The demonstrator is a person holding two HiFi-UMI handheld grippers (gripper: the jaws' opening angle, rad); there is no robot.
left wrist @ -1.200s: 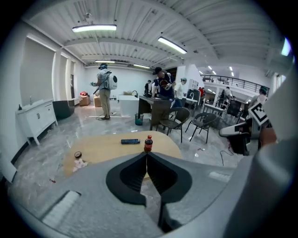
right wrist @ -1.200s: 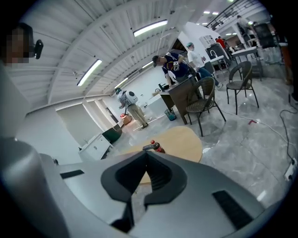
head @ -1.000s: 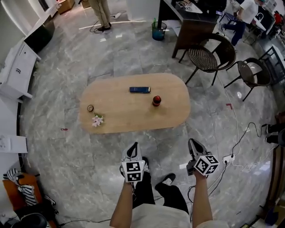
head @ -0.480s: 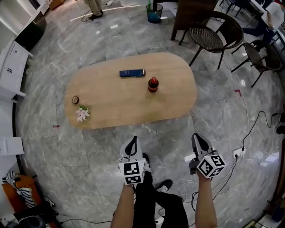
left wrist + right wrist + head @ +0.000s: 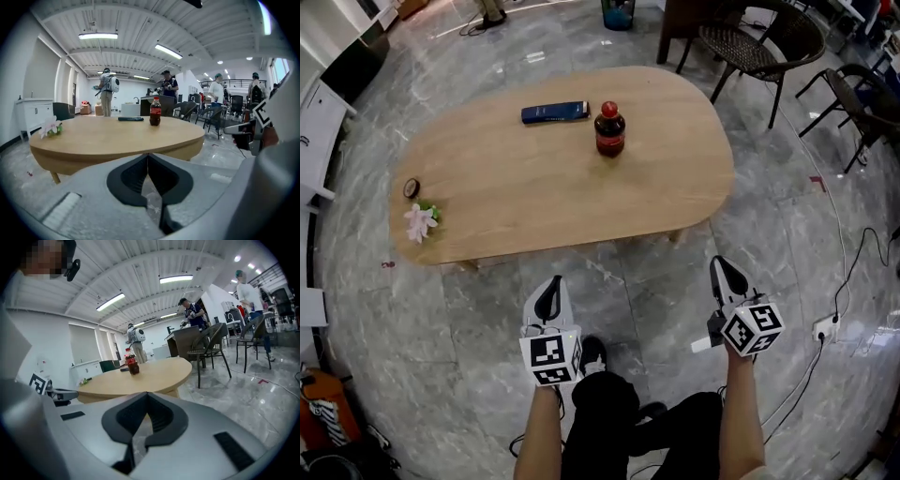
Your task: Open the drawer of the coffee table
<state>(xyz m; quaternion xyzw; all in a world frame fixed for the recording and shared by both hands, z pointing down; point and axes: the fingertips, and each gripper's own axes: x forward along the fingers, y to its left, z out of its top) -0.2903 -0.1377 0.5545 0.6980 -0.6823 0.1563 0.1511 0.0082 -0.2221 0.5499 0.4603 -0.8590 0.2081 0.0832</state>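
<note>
Since both pairs of jaws are pressed together with nothing between them, the left gripper (image 5: 549, 292) and the right gripper (image 5: 727, 272) would have to part before either could take a pull. I'd guess that is the first place this could slip: a closed tip pushed at the front would only bump it.

The bigger worry, to my eye, is that no drawer shows from where they are. The table (image 5: 534, 197) lies straight ahead of both sets of tips, apart from them across a strip of floor (image 5: 637, 281). The band under its top on the near side looks plain, with no handle or seam I can make out. Tugging at the wrong spot could shove the table and topple the bottle (image 5: 609, 129), which stands upright almost dead ahead of the left jaws.

As for the table: an oval top of pale wood on short legs. A flower (image 5: 420, 222) lies far to the left of the jaws, and a dark flat bar (image 5: 555, 112) just left of the bottle.
</note>
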